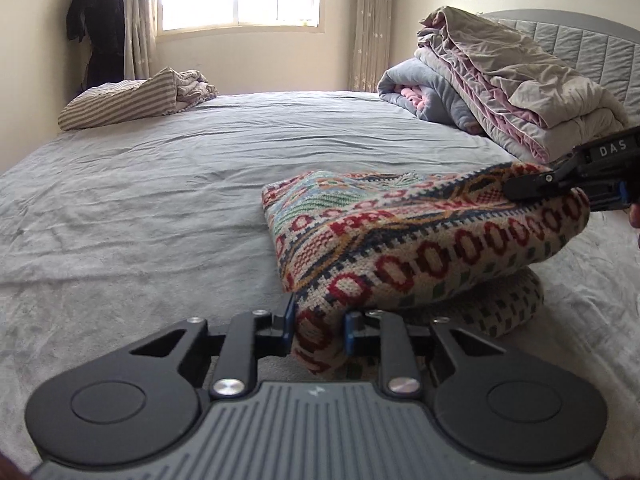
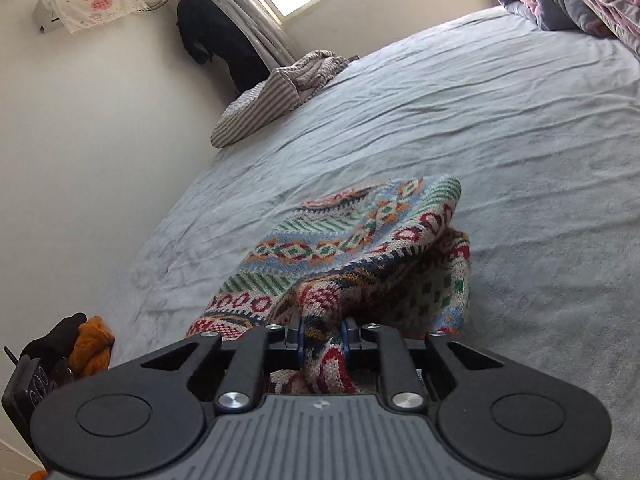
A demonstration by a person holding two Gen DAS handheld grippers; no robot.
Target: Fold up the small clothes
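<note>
A small knitted sweater (image 1: 400, 236) with red, blue, green and orange patterns lies partly lifted over the grey bed sheet (image 1: 160, 184). My left gripper (image 1: 320, 332) is shut on the near corner of its edge, knit bunched between the blue pads. The right gripper (image 1: 532, 188) comes in from the right edge of the left wrist view, clamped on the sweater's other corner. In the right wrist view the right gripper (image 2: 323, 338) is shut on a fold of the sweater (image 2: 352, 240), which drapes away onto the sheet (image 2: 480, 128).
A striped cloth (image 1: 128, 100) lies crumpled at the bed's far left corner. Folded quilts (image 1: 500, 76) are stacked at the far right by the headboard (image 1: 592, 44). An orange garment (image 2: 92, 348) and a dark glove sit off the bed's left edge.
</note>
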